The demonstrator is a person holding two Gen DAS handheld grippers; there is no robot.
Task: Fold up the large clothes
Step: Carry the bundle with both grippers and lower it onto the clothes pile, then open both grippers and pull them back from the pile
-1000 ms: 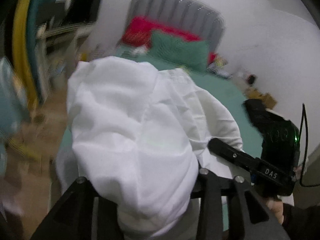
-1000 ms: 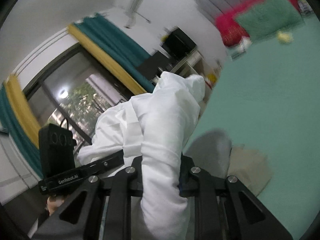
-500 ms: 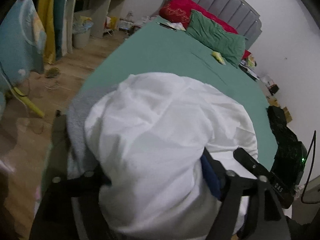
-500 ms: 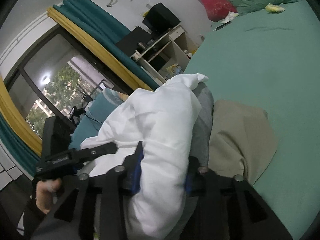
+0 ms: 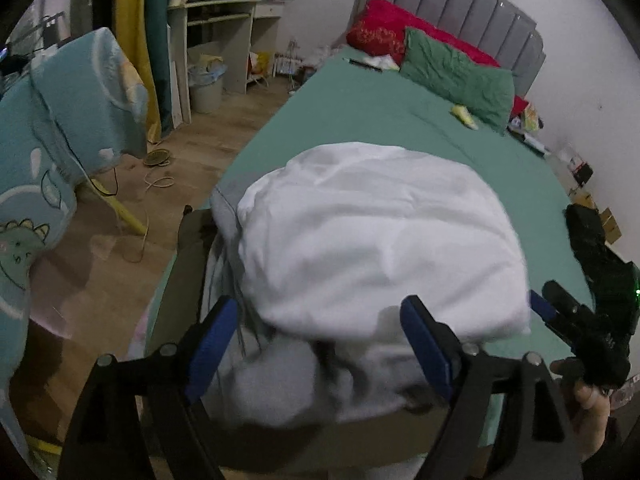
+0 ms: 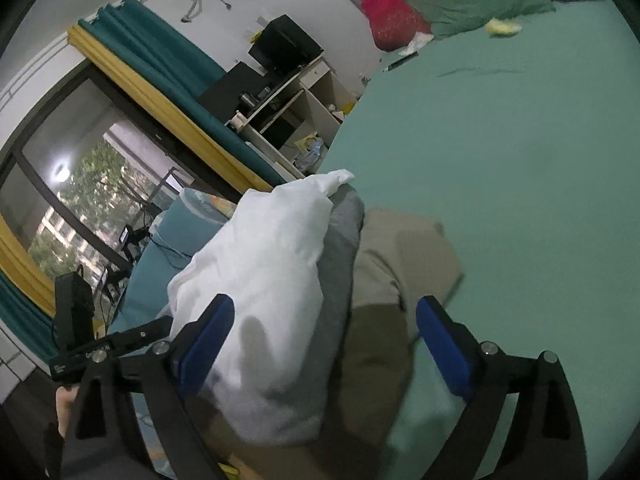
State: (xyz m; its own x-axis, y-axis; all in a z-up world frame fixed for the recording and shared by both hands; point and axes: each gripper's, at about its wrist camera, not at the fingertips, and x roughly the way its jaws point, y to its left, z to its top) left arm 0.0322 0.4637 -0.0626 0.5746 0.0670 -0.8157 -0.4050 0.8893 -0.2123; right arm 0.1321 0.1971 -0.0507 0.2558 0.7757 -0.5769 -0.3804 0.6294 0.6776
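A folded white garment (image 5: 380,236) rests on a grey garment (image 5: 280,384), which lies over a khaki one (image 6: 396,272), at the near edge of the green bed (image 5: 360,100). My left gripper (image 5: 320,340) hangs just over the near side of this stack. Its jaws are opening, and the blue pads (image 5: 212,344) stand wide of the cloth without pressing it. My right gripper (image 6: 324,340) is at the stack's other end, where the white garment (image 6: 264,280) shows edge-on. Its jaws are opening too; the left pad (image 6: 208,340) is next to the white cloth and the right pad is clear.
A green pillow (image 5: 456,76) and a red pillow (image 5: 384,32) lie by the grey headboard. Left of the bed are wooden floor, a light blue printed blanket (image 5: 60,128), a bin (image 5: 206,88) and a desk (image 5: 224,20). A window with teal and yellow curtains (image 6: 160,80) is behind.
Both grippers held the white garment up in shut jaws. They brought it down onto the grey and khaki pile, and both pairs of jaws spread and let go.
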